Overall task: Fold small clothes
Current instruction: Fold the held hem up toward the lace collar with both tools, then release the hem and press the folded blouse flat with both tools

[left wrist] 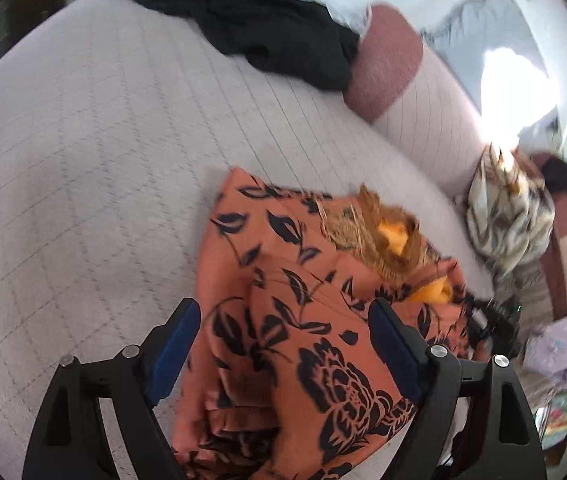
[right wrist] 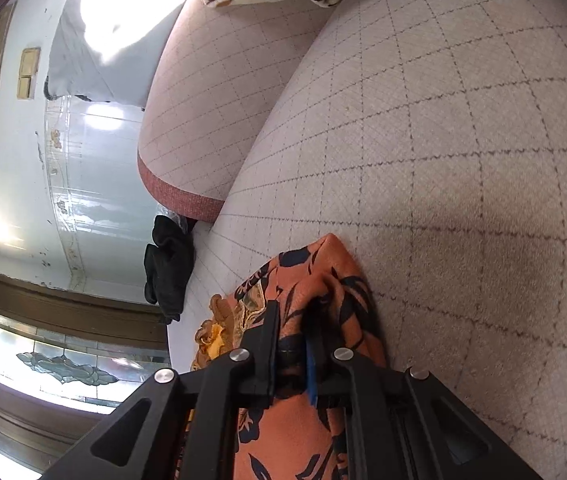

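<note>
Orange cloth with black flowers (left wrist: pixel 283 320) lies bunched on the pale checked sofa seat (left wrist: pixel 83 200), right under both of your tools. Your left gripper (left wrist: pixel 283 328) is wide open, with one blue-padded finger on each side of the cloth, and the cloth is not pinched there. Your right gripper (right wrist: pixel 291 344) has its fingers squeezed together on a fold of the same orange cloth (right wrist: pixel 323 280), so it is holding that part. A golden-brown lacy bit with yellow inside (left wrist: pixel 383 232) pokes out of the cloth's far edge. Past it, a cream and brown patterned cloth (left wrist: pixel 511 216) sits by the sofa's side, near the right edge of the left wrist view. Farther back, a dark reddish cushion edge (left wrist: pixel 383 64) rises from the seat. A black piece of clothing (left wrist: pixel 251 16) lies crumpled at the far end of the sofa, just beside that cushion edge. Behind it all is a pale blue wall (right wrist: pixel 11 168)
</note>
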The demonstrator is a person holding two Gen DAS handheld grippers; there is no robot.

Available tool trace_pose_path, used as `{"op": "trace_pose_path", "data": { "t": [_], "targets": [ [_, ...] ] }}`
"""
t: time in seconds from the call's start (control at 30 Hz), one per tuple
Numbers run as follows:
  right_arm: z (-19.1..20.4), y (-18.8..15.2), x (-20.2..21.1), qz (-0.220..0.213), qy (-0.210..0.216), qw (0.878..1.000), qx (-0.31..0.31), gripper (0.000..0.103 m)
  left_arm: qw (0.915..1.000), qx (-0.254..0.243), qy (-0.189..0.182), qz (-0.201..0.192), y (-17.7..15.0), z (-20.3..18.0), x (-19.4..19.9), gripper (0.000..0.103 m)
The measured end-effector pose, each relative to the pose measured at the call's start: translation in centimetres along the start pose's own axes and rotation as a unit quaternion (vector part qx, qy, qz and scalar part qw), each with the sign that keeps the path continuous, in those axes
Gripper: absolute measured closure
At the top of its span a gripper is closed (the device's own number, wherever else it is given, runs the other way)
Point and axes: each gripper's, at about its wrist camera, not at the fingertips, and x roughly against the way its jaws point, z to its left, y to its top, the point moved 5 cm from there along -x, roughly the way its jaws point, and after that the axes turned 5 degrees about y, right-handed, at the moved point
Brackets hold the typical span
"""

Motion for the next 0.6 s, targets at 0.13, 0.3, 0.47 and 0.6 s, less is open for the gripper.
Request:
{"op": "trace_pose_path", "data": {
  "t": [0.13, 0.3, 0.47, 0.6],
  "targets": [
    [-0.5, 0.3, -0.1, 0.004, 0.013, 1.000, -0.009, 0.090, 0.9984, -0.015, 0.017, 0.052, -0.3, -0.7, -2.6, 0.044],
    [-0.4, 0.4, 1.0, 0.001, 0.011, 1.000, 0.011, 0.089, 0.9975, -0.023, 0.034, 0.058, -0.2, -0.9, -3.7, 0.096],
    [2.8, 1.0, 2.9, -0.031, 0.006, 0.996, 0.080, 0.090, 0.9969, -0.052, 0.024, -0.053, 3.0, -2.0, 1.0, 0.098],
    [5.0, 2.7, 4.5, -0.085, 0.034, 0.992, 0.092, 0.090, 0.9898, -0.028, 0.023, -0.137, 7.0, -0.9, 3.8, 0.098]
  ]
}}
